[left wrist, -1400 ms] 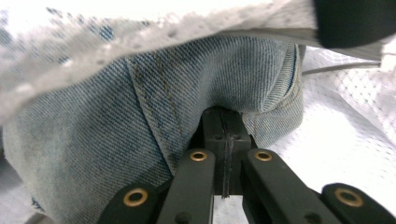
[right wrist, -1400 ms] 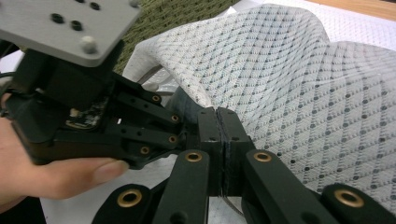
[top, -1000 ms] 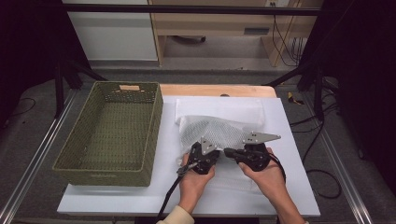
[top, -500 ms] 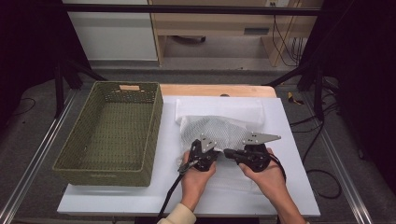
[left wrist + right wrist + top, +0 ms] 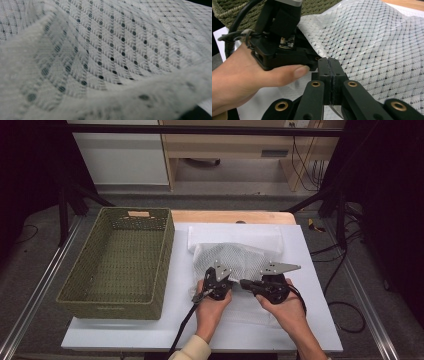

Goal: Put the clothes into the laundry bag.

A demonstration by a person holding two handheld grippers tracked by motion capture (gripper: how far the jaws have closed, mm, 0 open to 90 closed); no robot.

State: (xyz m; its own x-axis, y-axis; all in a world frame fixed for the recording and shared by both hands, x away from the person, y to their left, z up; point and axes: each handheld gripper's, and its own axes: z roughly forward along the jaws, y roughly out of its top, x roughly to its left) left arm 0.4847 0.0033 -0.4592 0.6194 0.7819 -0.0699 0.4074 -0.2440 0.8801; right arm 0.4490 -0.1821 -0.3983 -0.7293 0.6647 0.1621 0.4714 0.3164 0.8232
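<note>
Lying crosswise, mesh cloth point(image 5: 240, 257), pinched by tongs

A white mesh cloth point(image 5: 235, 257), woven in a diamond pattern and dotted with small dark holes, lies on a white worktop point(image 5: 125, 332) edged at the far side in pale wood. Beside it sits an olive-green woven basket point(image 5: 117, 262) bearing a tan label on its far wall. The 2 tools, the left hand-held gripper point(image 5: 216, 281) and the right hand-held gripper point(image 5: 329, 65), are black, with brass-coloured rivets and grey metal plates. The floor around is dark grey.
</note>
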